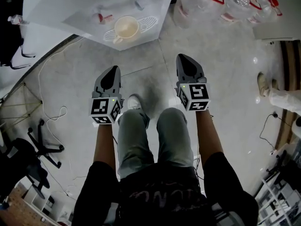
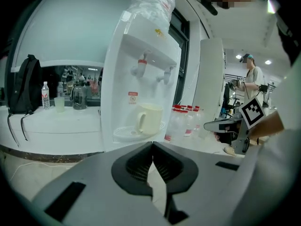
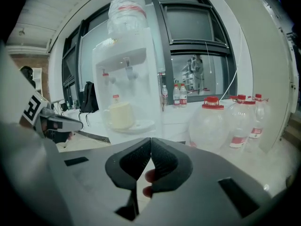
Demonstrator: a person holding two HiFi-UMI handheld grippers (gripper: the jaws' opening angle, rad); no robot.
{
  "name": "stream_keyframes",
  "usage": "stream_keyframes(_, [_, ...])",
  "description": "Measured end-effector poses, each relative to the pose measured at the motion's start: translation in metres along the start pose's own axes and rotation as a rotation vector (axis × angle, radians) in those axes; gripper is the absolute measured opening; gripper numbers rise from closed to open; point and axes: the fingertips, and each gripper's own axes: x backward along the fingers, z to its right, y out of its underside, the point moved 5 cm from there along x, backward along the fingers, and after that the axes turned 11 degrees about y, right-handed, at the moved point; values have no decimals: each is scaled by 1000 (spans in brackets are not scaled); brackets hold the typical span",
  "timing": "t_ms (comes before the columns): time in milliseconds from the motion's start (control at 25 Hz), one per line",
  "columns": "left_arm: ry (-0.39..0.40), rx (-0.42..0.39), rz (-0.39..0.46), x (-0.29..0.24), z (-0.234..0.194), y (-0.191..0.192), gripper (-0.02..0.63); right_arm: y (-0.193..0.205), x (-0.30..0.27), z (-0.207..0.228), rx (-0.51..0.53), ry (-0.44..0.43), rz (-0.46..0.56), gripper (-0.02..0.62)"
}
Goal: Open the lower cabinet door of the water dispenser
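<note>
One white water dispenser (image 1: 56, 8) stands at the far edge of the grey floor (image 1: 225, 55) with an upturned bottle (image 2: 153, 4) on top. Its lower cabinet door shows in no view: the head view looks down on the top of the dispenser, and each gripper's own body covers the front below the drip tray (image 2: 123, 133). Bare floor lies open between the dispenser and the person's legs.

At least three big clear jugs (image 3: 211, 121) with red caps crowd the floor to its right; their red labels are too small to read.

The left gripper (image 1: 112, 69) and right gripper (image 1: 185, 58) hang side by side, well apart from the dispenser. Both have their jaws pressed together on nothing.

One cream mug (image 2: 149, 118) sits on the tray under two taps (image 2: 141, 65). A red-and-white sticker (image 2: 133, 98) sits above it, its print illegible.
</note>
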Motion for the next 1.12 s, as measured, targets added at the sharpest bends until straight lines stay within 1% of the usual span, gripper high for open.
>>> stream_keyframes(400, [-25,-16,37,-41,-33,61,12,66,-59,10,29,-7,17,14])
stream_keyframes(560, [-29,-33,56,-61,-42,75,12,82,-81,11,34,-17,45,15])
stream_keyframes(960, [-24,-68,86,-102,-63,115,12,134,-128,21,69,-36,42,18])
stream_keyframes(1120, [-31,-97,72,-114,-72,135,12,146,-146,21,74,-42,65,20])
